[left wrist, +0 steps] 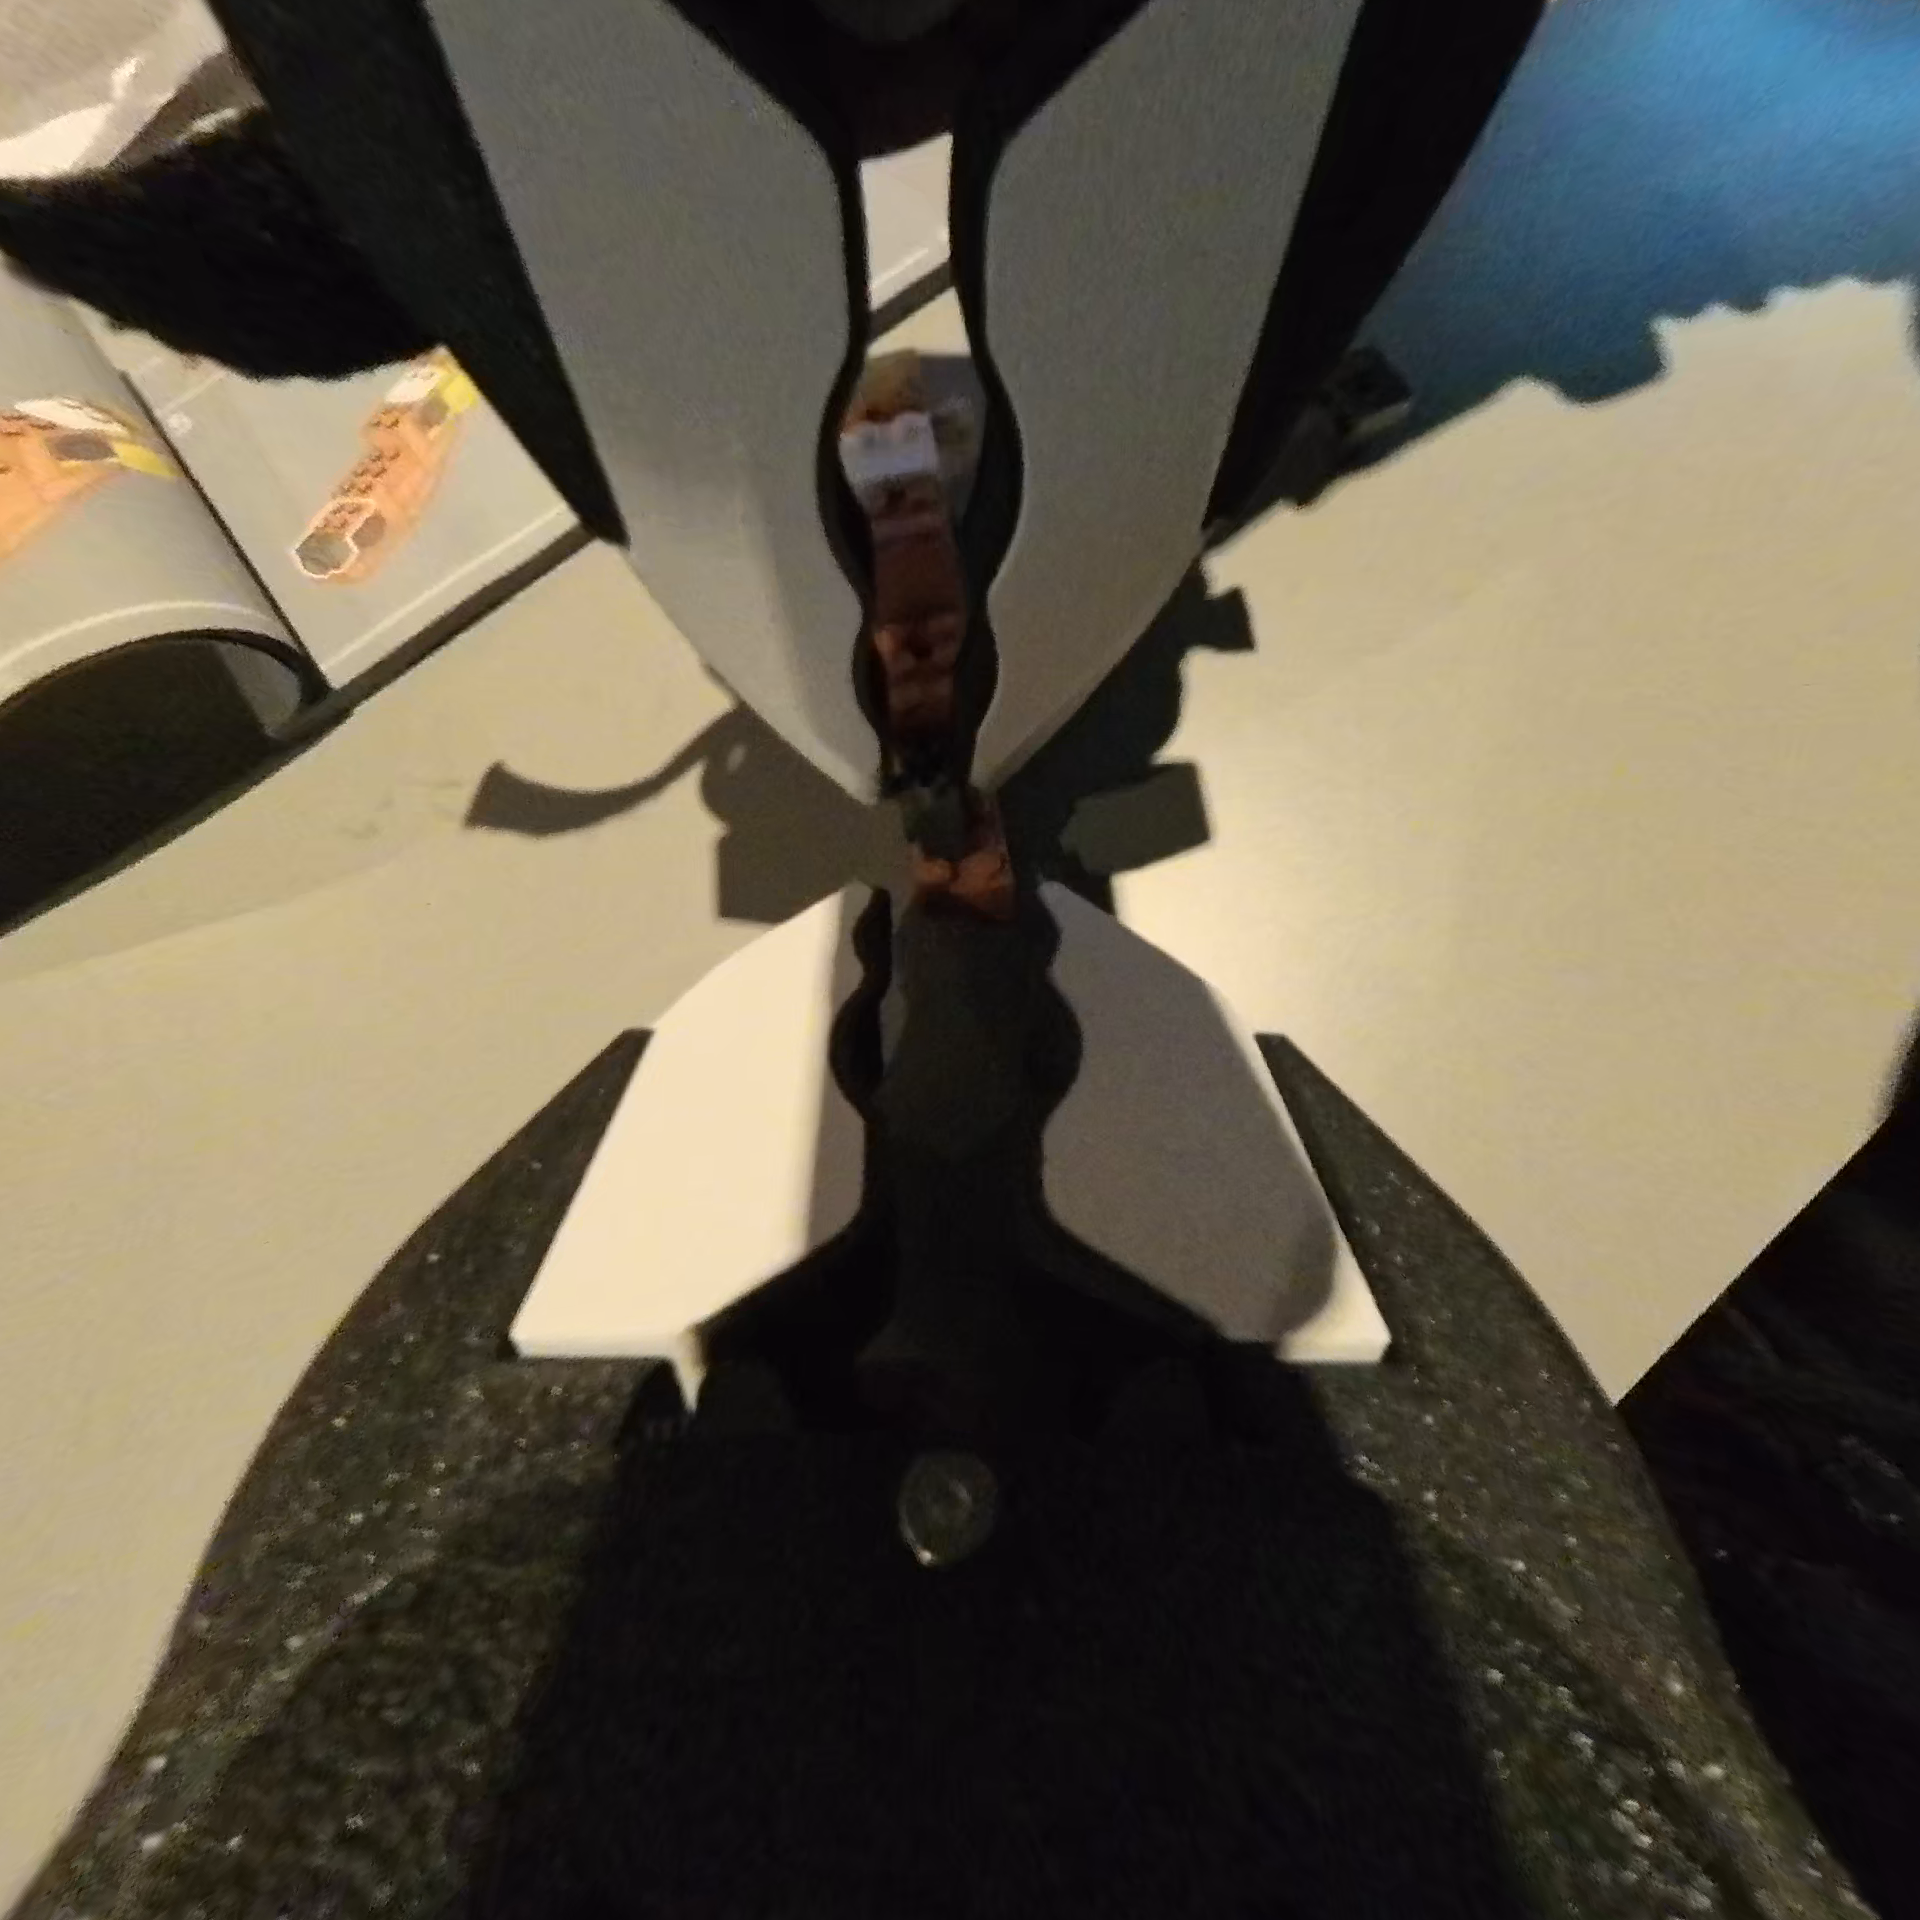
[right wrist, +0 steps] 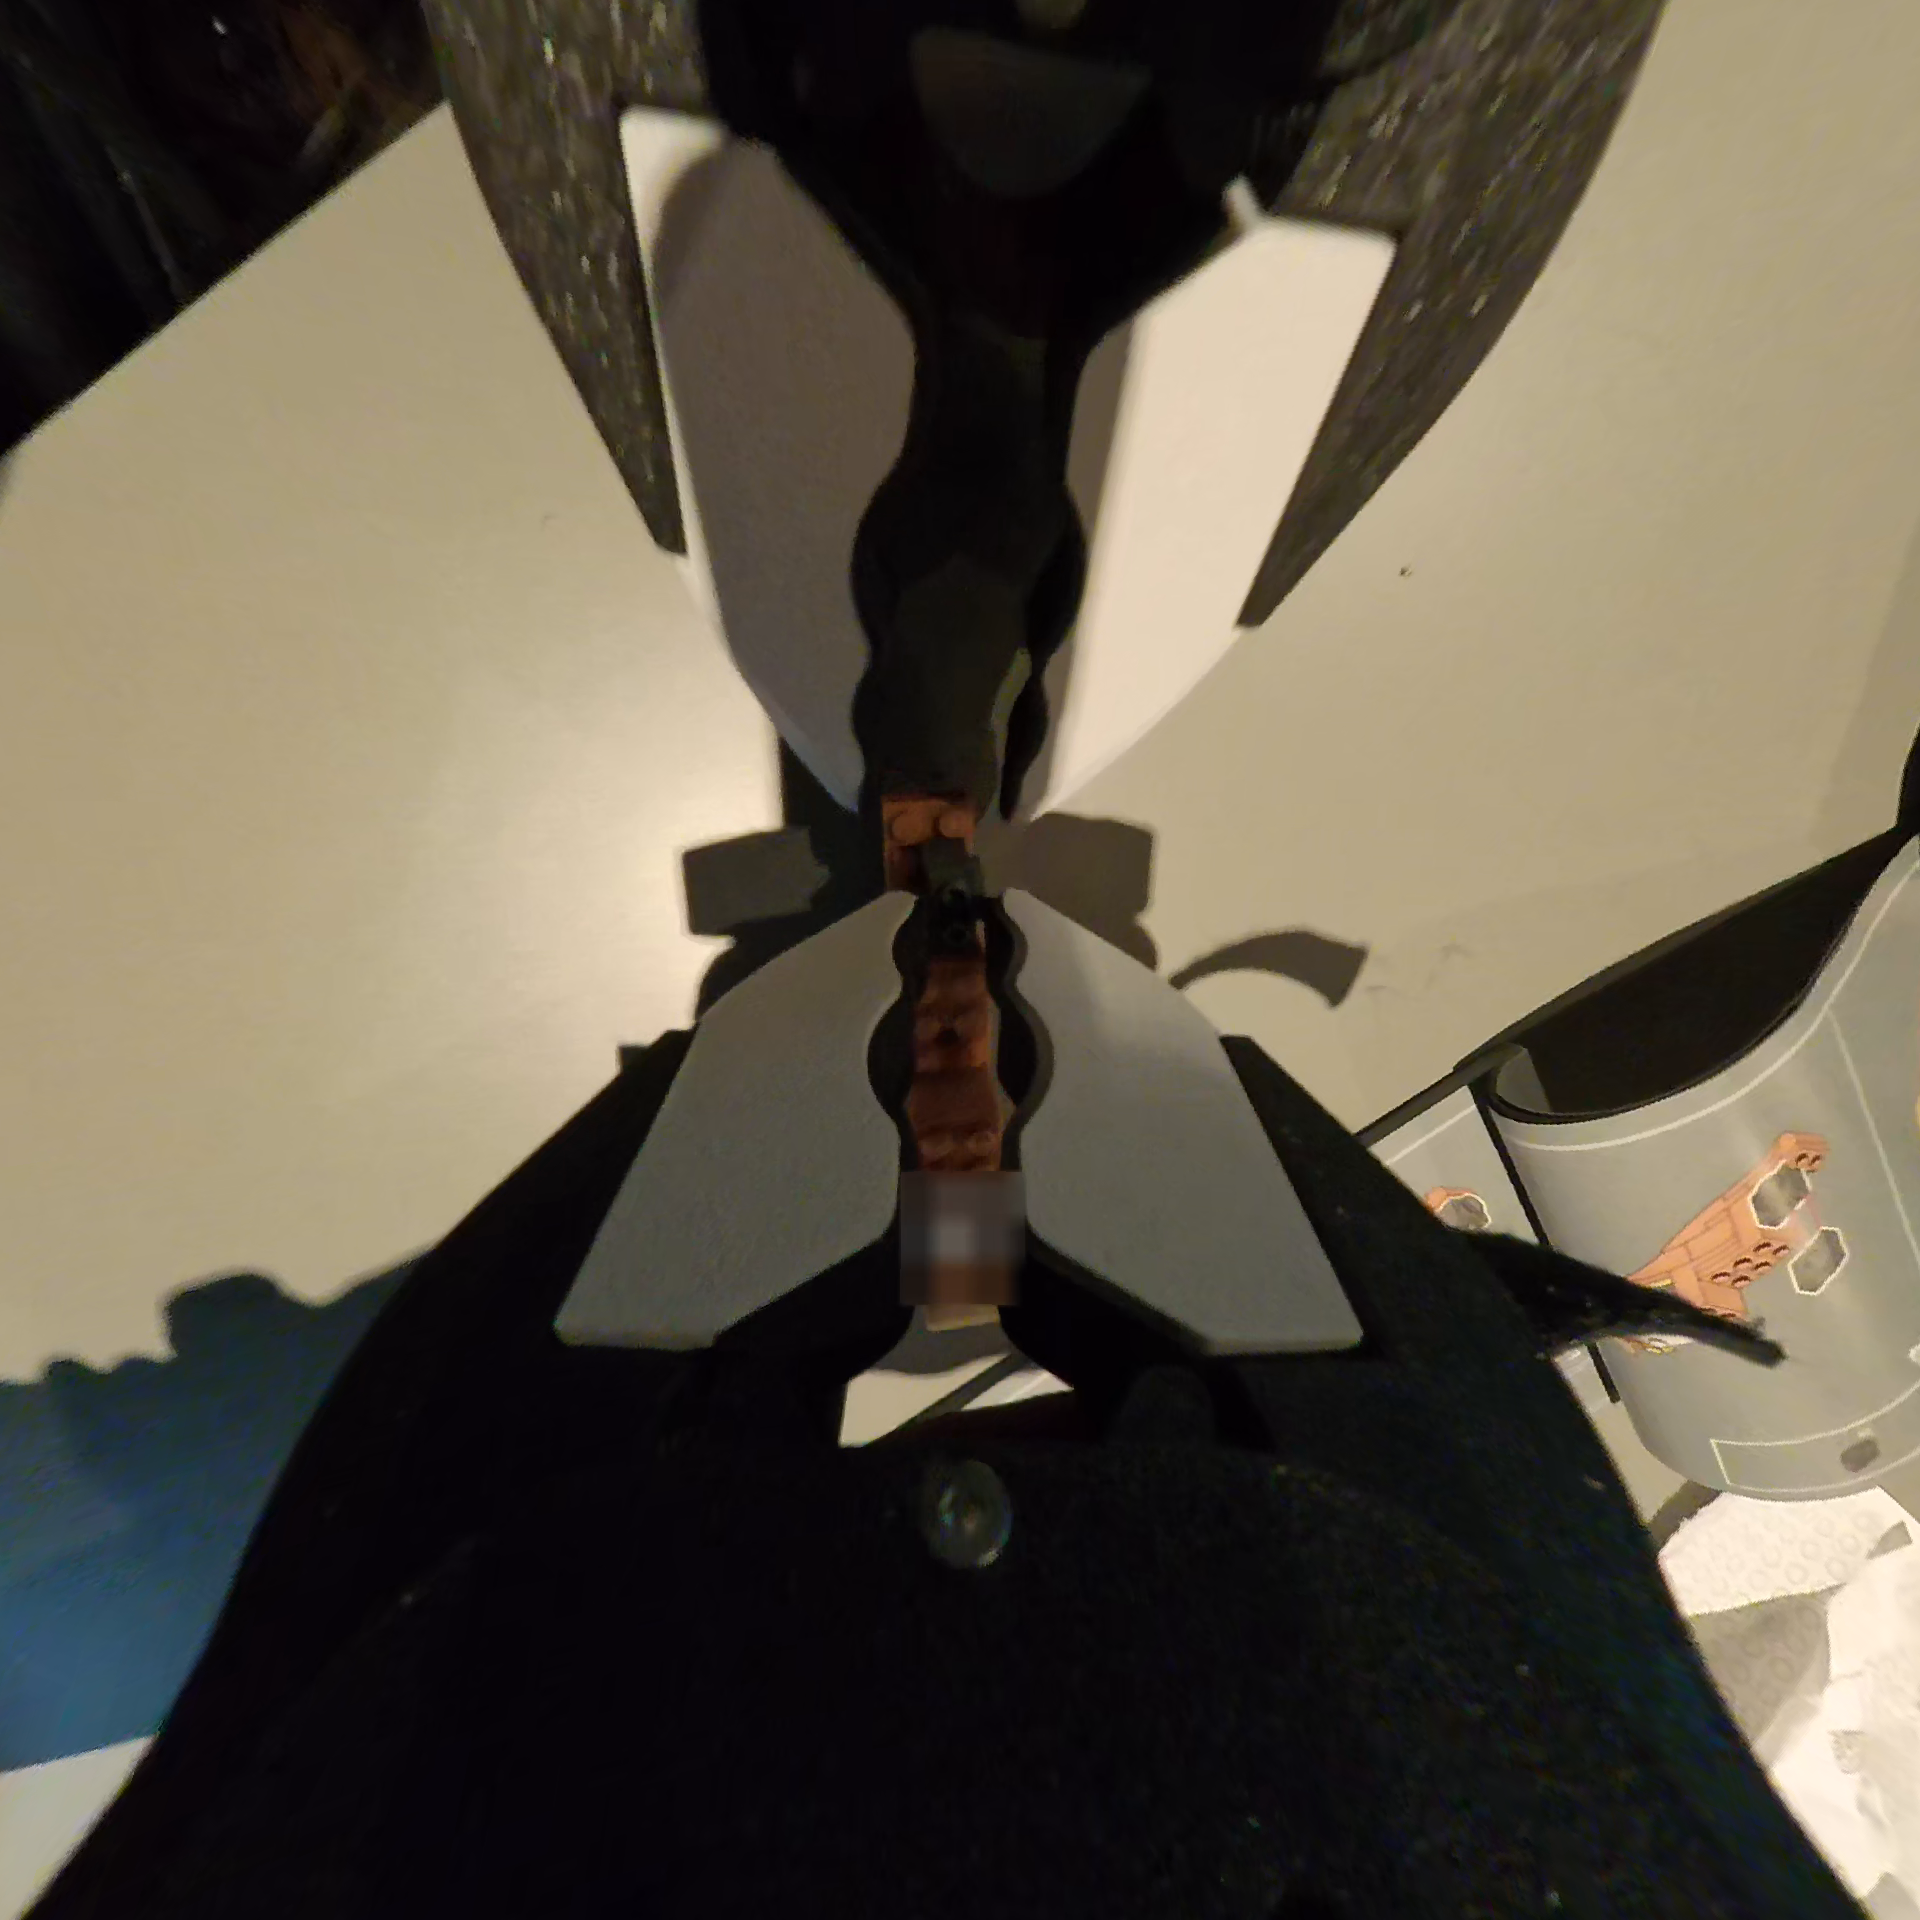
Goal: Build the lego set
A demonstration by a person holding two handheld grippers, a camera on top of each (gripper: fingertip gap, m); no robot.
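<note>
My two grippers meet tip to tip above the white table (left wrist: 1558, 727). My right gripper (right wrist: 951, 904) is shut on a long brown Lego assembly (right wrist: 956, 1070) that lies between its white fingers, with a small black piece (right wrist: 956, 883) at its front end. In the left wrist view the right gripper (left wrist: 925, 790) comes in from the top with the same assembly (left wrist: 909, 582). My left gripper (left wrist: 961, 894) is shut on a small brown piece (left wrist: 977, 862), pressed against the black piece (left wrist: 935, 821). In the right wrist view the left gripper (right wrist: 930, 805) holds that brown piece (right wrist: 925, 821).
An open instruction booklet (left wrist: 208, 499) with curled pages lies on the table; it also shows in the right wrist view (right wrist: 1714, 1247). A crumpled clear plastic bag (right wrist: 1818, 1662) lies beside it. A blue surface (left wrist: 1662, 156) lies beyond the table edge. Left and right tips are no more than a few centimetres apart.
</note>
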